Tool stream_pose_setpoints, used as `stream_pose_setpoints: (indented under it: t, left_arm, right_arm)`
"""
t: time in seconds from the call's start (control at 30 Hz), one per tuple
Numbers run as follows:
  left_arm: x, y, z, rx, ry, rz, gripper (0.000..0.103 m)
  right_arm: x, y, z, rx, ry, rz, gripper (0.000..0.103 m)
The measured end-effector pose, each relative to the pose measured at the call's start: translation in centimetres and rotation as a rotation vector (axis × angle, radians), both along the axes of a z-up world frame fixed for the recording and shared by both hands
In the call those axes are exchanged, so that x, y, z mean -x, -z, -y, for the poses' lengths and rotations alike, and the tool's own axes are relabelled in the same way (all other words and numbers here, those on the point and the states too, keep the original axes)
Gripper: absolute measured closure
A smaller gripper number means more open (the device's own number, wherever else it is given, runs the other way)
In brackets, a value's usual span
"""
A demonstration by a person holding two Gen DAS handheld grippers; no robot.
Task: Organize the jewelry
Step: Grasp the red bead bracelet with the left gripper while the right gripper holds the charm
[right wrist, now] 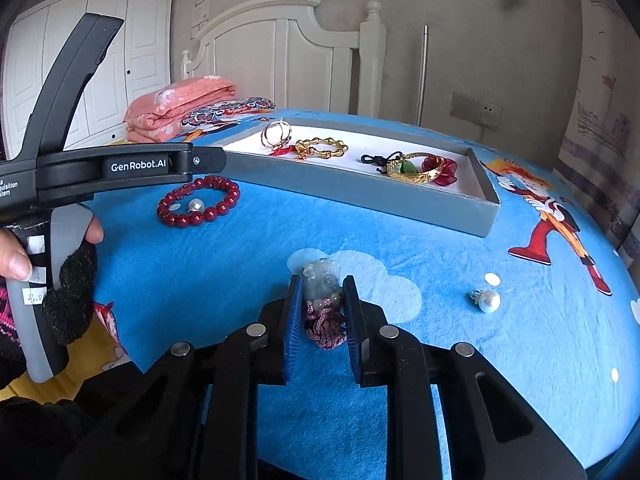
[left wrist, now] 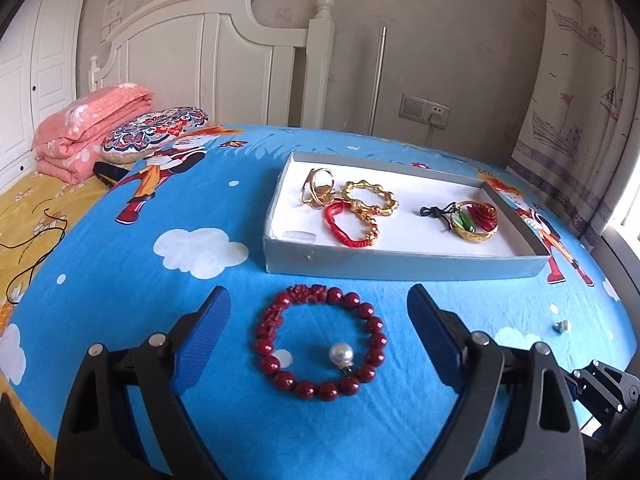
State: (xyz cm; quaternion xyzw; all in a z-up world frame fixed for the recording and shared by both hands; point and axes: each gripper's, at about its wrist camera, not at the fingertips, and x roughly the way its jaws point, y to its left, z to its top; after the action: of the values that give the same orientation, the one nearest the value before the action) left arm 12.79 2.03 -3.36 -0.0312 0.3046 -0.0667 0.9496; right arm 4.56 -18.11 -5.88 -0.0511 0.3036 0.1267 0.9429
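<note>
text: "GenRobot.AI" | on: left tongs [right wrist: 120,168] body | other labels: unreadable

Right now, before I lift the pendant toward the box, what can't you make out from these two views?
- Jade pendant, right wrist view: its sides sit behind the right gripper's blue pads; carving too blurred to read.
- Grey box, right wrist view: the near wall hides part of its floor.
- Red bead bracelet, right wrist view: the left gripper's body covers its far edge.
- Pearl earring, left wrist view: tiny, mostly cut by the edge distortion.
</note>
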Motion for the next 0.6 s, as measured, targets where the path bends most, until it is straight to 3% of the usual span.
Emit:
stream_pose_setpoints:
  t: [0.2, 0.27, 0.37, 0.43, 0.5, 0.6]
  left_arm:
    - [-0.2, 0.8, -1.1, -0.031, -0.022, -0.034, 0.03]
    - [-0.7, 1.2, -1.7, 0.0, -0.02, -0.067, 0.044]
    - [-1.3, 1.5, -2.0, 0.005, -0.031, -0.097, 0.052]
    - [-1.5, 1.7, -1.7, -0.019, -0.027, -0.11, 0.057]
    - [-1.8, 2.1, -1.1, -0.061, -0.024, -0.139, 0.072]
    - [-1.8, 2.3, -1.0, -0.092, -0.049, -0.135, 0.082]
  right_arm:
    - [0.0, 0.1, 0.2, -0.013, 0.001, 0.001, 0.082]
    - [0.0, 0.1, 0.2, -0.012, 0.0, 0.003, 0.082]
    - [0.0, 0.1, 0.3, -0.016, -0.001, 0.002, 0.082]
    - [0.1, 0.1, 0.2, -0.015, 0.0, 0.003, 0.082]
    - [0.1, 0.1, 0.2, -0.016, 0.0, 0.002, 0.082]
    - [0.1, 0.0, 0.2, -0.016, 0.001, 0.003, 0.082]
